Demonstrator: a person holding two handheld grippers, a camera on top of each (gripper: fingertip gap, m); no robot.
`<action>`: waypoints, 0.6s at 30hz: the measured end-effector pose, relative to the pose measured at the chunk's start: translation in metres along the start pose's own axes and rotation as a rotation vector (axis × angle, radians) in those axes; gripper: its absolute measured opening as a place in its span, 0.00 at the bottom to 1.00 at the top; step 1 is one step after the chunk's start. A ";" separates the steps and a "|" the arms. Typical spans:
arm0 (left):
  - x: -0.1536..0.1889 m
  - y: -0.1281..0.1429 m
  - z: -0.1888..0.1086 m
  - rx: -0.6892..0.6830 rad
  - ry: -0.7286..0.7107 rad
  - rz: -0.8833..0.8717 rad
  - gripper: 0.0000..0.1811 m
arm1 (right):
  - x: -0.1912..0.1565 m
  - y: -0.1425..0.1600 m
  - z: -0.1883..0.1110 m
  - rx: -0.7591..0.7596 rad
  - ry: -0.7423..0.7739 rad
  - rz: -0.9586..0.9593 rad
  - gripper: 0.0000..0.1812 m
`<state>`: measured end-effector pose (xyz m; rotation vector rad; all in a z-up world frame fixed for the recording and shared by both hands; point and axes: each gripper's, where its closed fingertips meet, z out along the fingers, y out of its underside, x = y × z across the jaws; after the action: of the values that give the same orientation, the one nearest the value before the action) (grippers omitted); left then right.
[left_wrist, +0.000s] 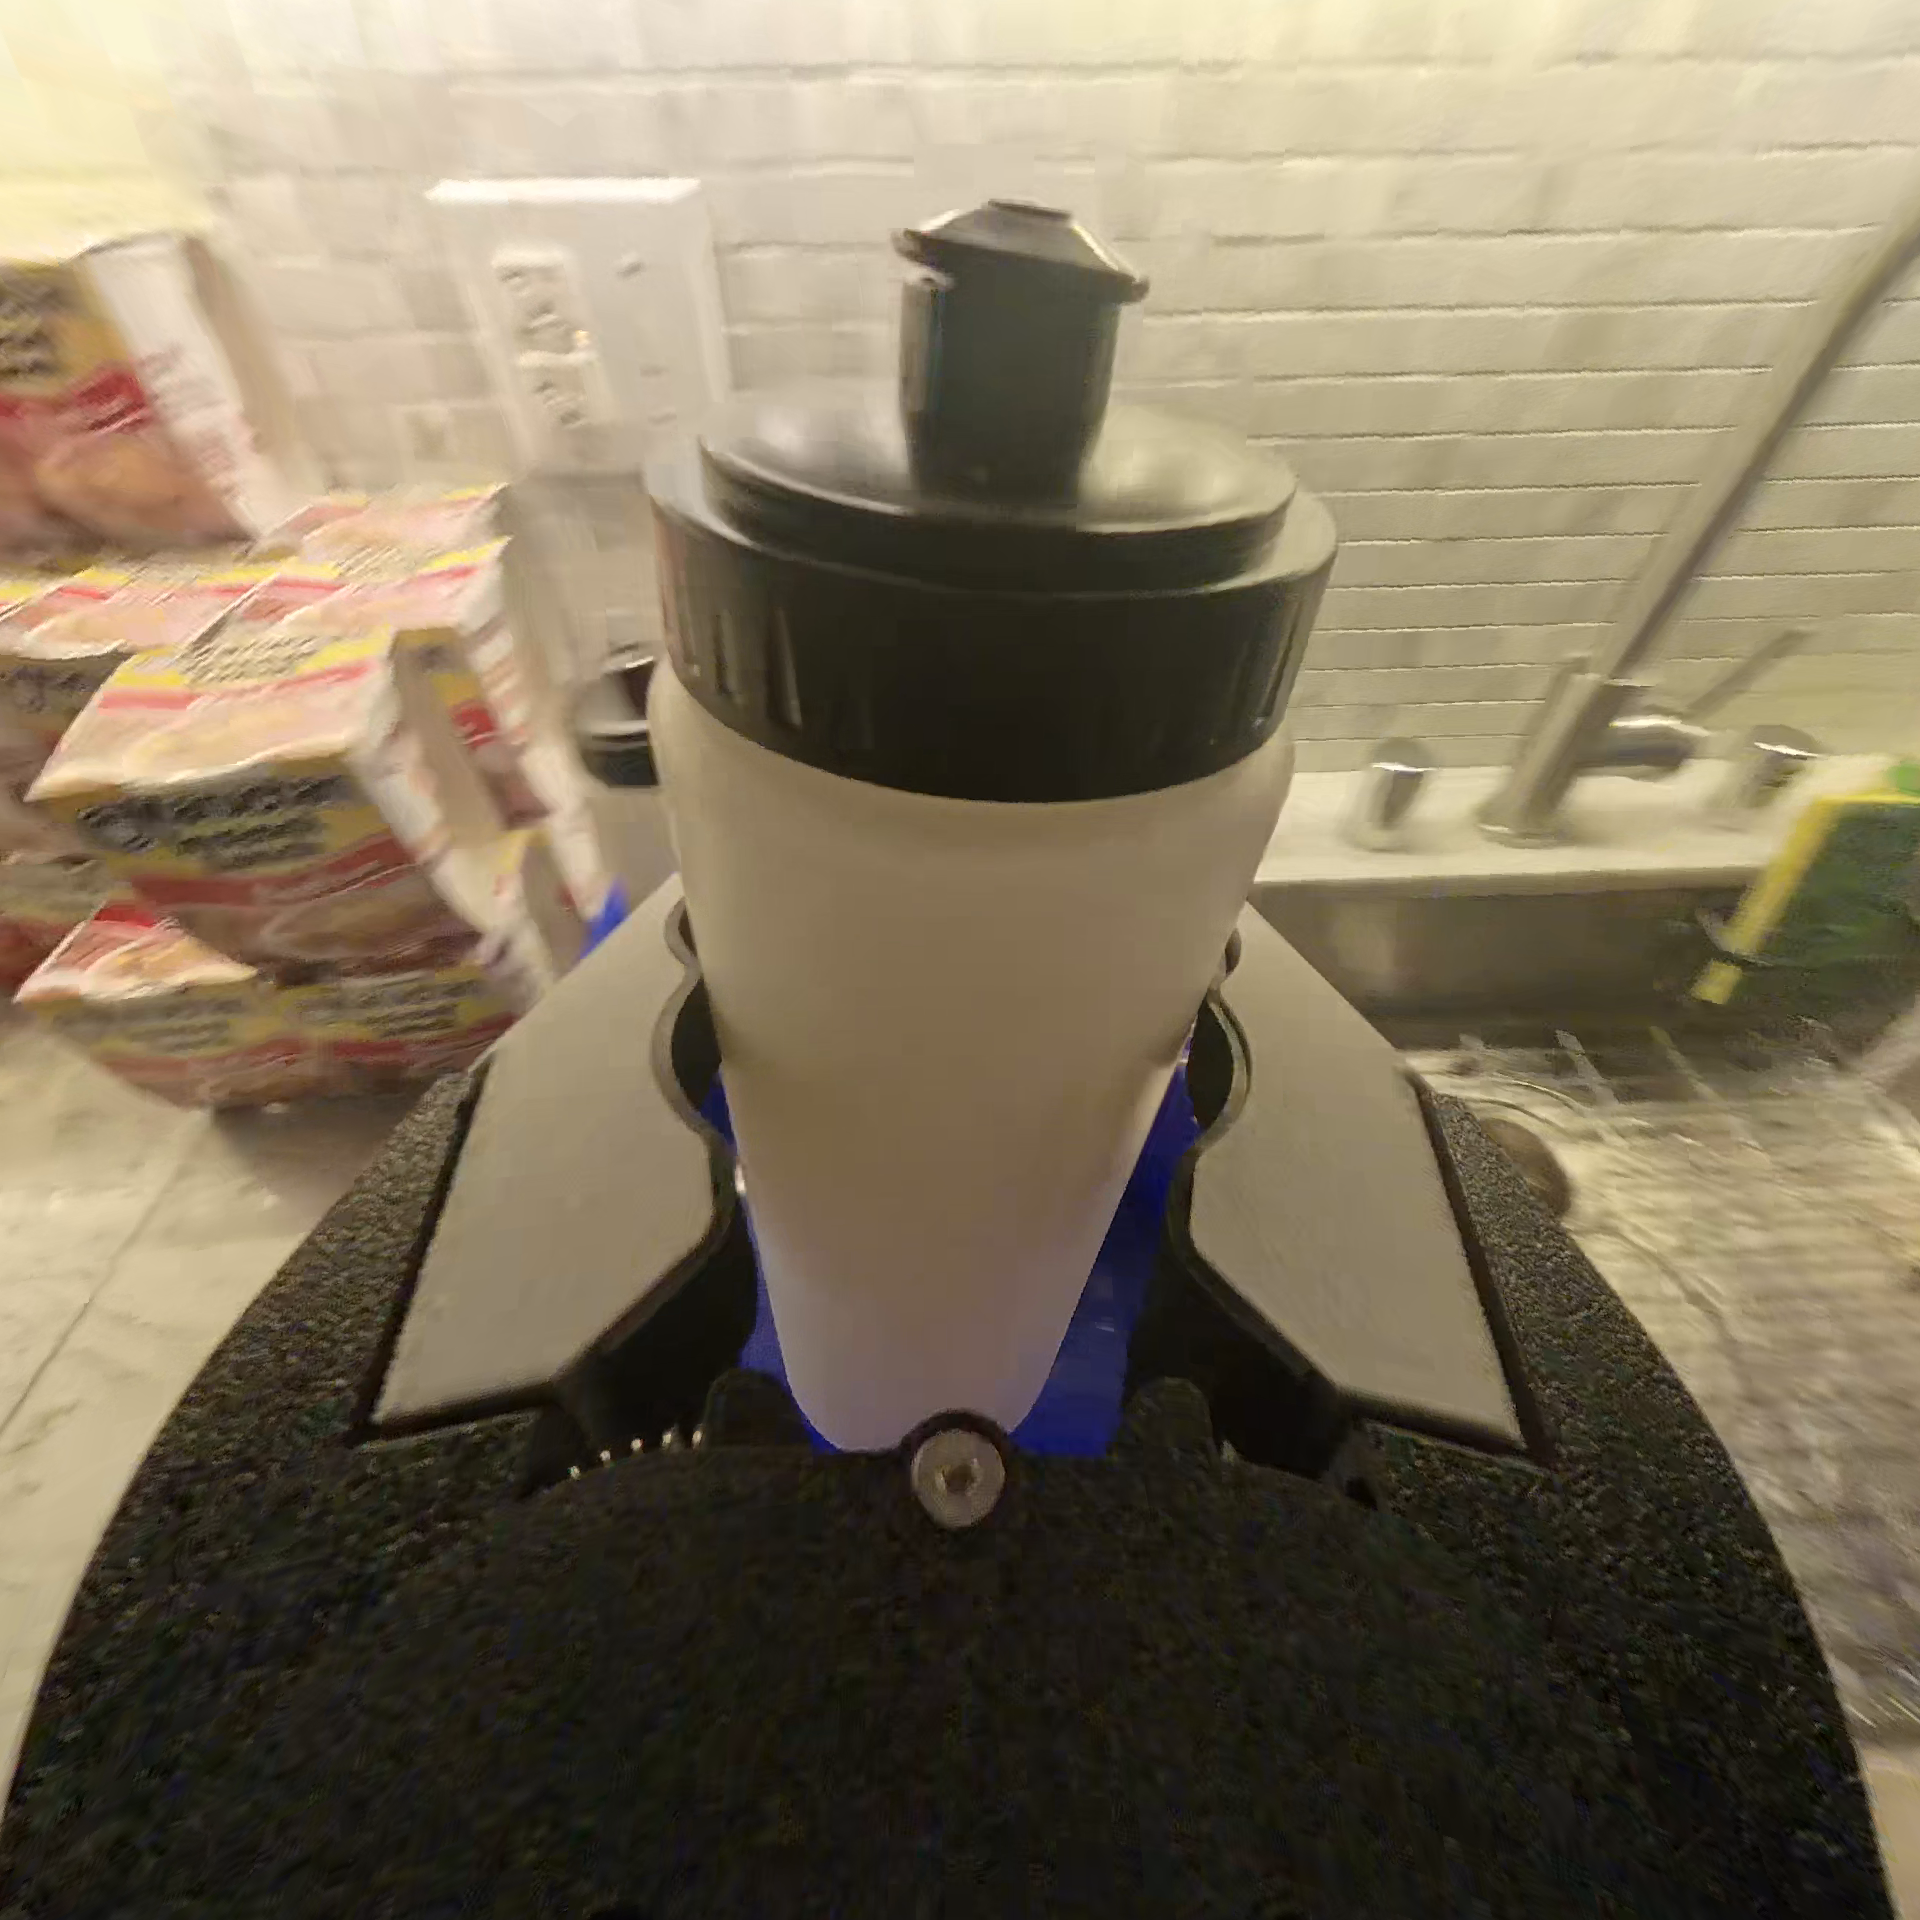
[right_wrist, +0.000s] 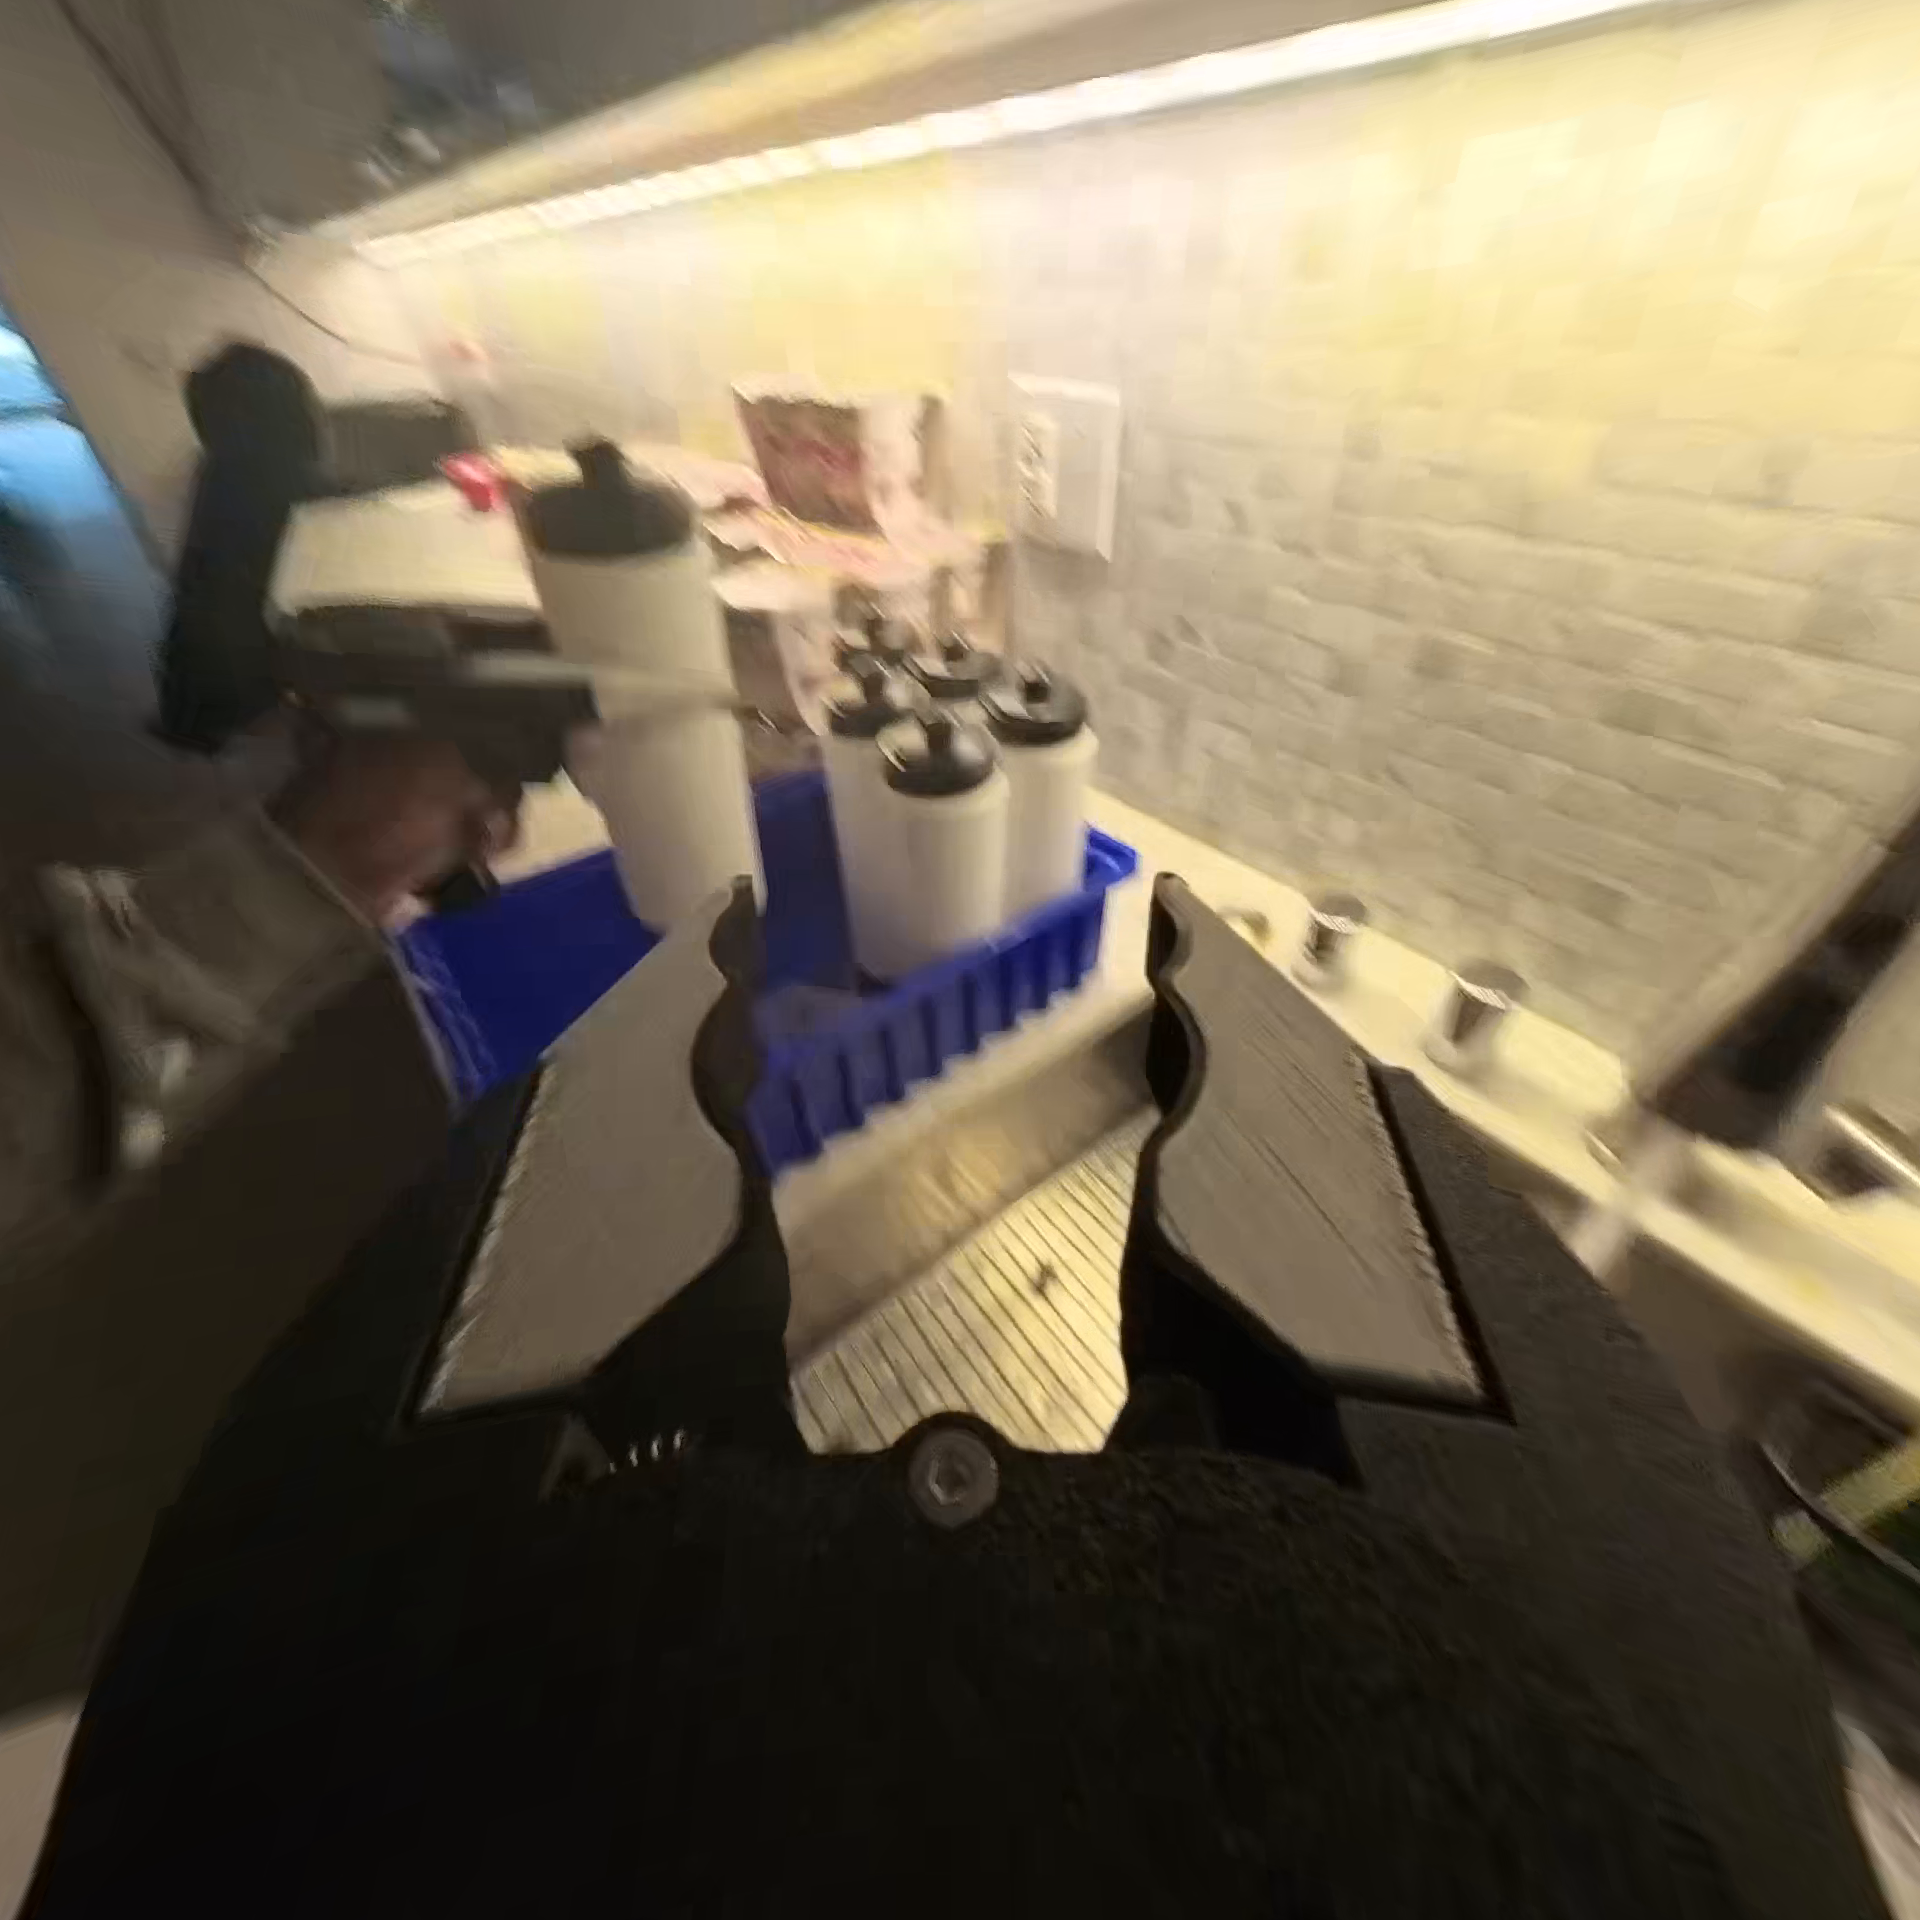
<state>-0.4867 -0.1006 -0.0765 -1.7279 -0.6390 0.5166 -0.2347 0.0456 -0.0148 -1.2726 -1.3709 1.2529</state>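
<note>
My left gripper (left_wrist: 956, 997) is shut on a white squeeze bottle (left_wrist: 966, 987) with a black screw cap and spout (left_wrist: 997, 353), held upright above a blue bin (left_wrist: 1132, 1340). The right wrist view shows the same bottle (right_wrist: 655, 707) in the left gripper (right_wrist: 520, 691), raised over the blue bin (right_wrist: 935, 1018). Several more white bottles with black caps (right_wrist: 951, 842) stand in that bin. My right gripper (right_wrist: 940, 935) is open and empty, over the ribbed metal drainboard (right_wrist: 997, 1309) just in front of the bin.
A stack of red and yellow boxes (left_wrist: 260, 790) stands on the counter at the left. A wall outlet plate (left_wrist: 582, 322), a tap with handles (left_wrist: 1600, 748) and a green and yellow sponge (left_wrist: 1839, 894) lie by the wet sink (left_wrist: 1714, 1195) at the right. A tiled wall lies behind.
</note>
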 end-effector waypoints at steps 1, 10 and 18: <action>0.032 -0.008 -0.011 0.008 0.046 0.018 0.51 | -0.011 -0.016 0.009 0.035 -0.044 0.006 0.43; 0.297 -0.024 -0.072 0.024 0.400 0.216 0.50 | -0.037 -0.040 -0.003 0.008 -0.267 -0.045 0.51; 0.406 -0.023 -0.090 0.054 0.636 0.154 0.58 | -0.001 -0.048 -0.085 0.063 -0.271 0.039 0.44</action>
<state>-0.1270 0.1050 -0.0372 -1.7671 -0.0387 0.0669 -0.1567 0.0551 0.0435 -1.1207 -1.4879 1.5274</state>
